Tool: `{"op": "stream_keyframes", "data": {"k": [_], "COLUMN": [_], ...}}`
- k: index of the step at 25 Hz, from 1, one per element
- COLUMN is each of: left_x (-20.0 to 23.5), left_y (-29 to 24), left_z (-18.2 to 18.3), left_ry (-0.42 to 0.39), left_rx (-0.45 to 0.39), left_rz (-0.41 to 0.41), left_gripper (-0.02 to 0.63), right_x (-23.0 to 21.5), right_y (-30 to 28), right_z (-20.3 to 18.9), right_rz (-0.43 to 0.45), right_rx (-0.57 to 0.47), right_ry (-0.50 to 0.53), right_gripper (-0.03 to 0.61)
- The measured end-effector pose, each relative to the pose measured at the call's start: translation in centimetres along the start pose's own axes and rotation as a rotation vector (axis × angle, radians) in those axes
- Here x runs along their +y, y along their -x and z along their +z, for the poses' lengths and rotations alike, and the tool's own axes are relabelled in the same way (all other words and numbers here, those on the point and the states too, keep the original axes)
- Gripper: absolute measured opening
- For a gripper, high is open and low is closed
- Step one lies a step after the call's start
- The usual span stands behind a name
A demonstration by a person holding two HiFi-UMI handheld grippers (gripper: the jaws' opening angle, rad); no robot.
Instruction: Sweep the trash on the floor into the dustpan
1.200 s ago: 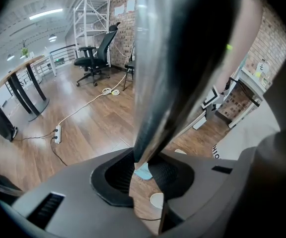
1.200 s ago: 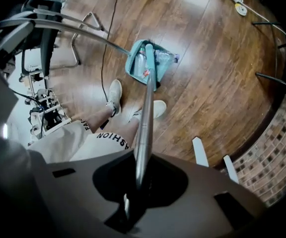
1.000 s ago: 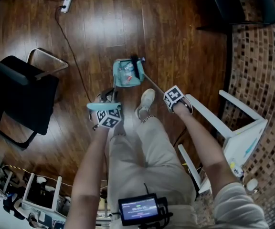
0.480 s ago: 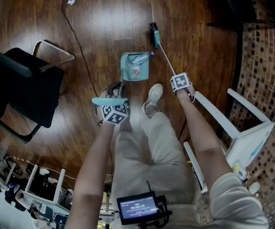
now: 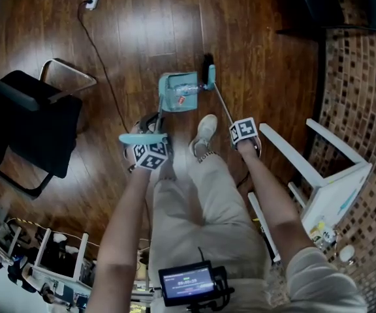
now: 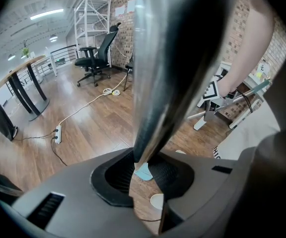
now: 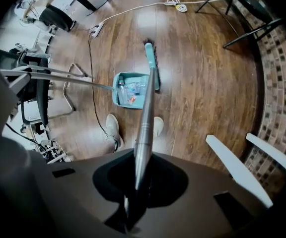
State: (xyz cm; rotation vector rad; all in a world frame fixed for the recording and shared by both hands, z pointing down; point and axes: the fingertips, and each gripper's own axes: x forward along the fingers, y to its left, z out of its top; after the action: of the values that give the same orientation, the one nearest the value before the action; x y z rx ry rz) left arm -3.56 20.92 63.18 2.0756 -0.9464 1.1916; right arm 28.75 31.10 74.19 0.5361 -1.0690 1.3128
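Left gripper point(image 6: 145, 168): jaws clamped on the dustpan's long metal handle point(image 6: 168, 58), gripper pointing steeply down.
Right gripper point(image 7: 136, 181): jaws closed round the silver broom handle point(image 7: 145, 114), also pointing down.
Dustpan point(image 5: 178, 108): teal, flat on the wood floor just ahead of the shoes point(image 5: 204, 134), between the two grippers and beyond both.
Trash point(image 5: 183, 91): already inside the pan, a clear bottle-like piece and a small red scrap.
Broom head point(image 5: 209, 74): at the pan's right side, touching or just beside its open mouth, long axis running along that mouth.
Key relation: pan mouth facing the broom, so any further stroke would run from the right gripper's side leftward into the pan. Right gripper is the nearer one to the broom head, while the left only steadies the pan.
Hard to tell: whether the bristles press the floor or the pan's lip, and whether fine bits remain on the dark boards.
Blocked: left gripper view mostly filled by the handle, with only a teal sliver of the pan between the jaws.
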Motion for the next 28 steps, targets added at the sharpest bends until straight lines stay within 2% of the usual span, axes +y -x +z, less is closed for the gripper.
{"op": "stream_keyframes", "data": {"k": [4, 8, 13, 16, 18, 19, 21, 23, 26, 28], "left_x": [-0.1, -0.3, -0.3, -0.3, -0.6, -0.7, -0.7, -0.6, -1.3, -1.5], "left_y": [0.0, -0.1, 0.4, 0.5, 0.5, 0.8, 1.9, 2.5, 2.2, 3.3], "left_z": [0.3, 0.2, -0.3, -1.0, -1.8, -2.4, -3.4, -3.8, -5.4, -7.4], "left_ry": [-0.009, -0.008, -0.01, 0.024, 0.063, 0.079, 0.109, 0.175, 0.388, 0.482], "left_rx": [-0.004, -0.002, -0.003, -0.002, 0.016, 0.029, 0.041, 0.027, 0.036, 0.059], "left_rz": [0.003, 0.009, 0.014, 0.008, -0.01, -0.011, 0.004, 0.017, -0.013, -0.029], "left_gripper": [0.08, 0.081, 0.08, 0.086, 0.143, 0.213, 0.242, 0.262, 0.305, 0.314], "right_x": [0.5, 3.4, 6.1, 6.2, 6.0, 6.0, 6.4, 6.2, 4.7, 4.5], "right_y": [-1.6, -2.7, -2.6, -1.9, -1.1, -0.8, -0.4, 0.0, 1.3, 1.9], "right_z": [-3.6, -6.3, -6.9, -7.4, -7.9, -8.1, -8.4, -8.7, -8.9, -9.1], "right_rz": [0.021, 0.074, 0.099, 0.113, 0.119, 0.12, 0.135, 0.17, 0.211, 0.218], "right_rx": [0.023, 0.072, 0.053, 0.026, 0.01, -0.001, -0.041, -0.065, -0.081, -0.112], "right_ry": [0.021, 0.077, 0.095, 0.067, 0.05, 0.045, 0.035, -0.002, -0.097, -0.147], "right_gripper": [0.044, 0.044, 0.044, 0.044, 0.044, 0.044, 0.044, 0.044, 0.044, 0.044]}}
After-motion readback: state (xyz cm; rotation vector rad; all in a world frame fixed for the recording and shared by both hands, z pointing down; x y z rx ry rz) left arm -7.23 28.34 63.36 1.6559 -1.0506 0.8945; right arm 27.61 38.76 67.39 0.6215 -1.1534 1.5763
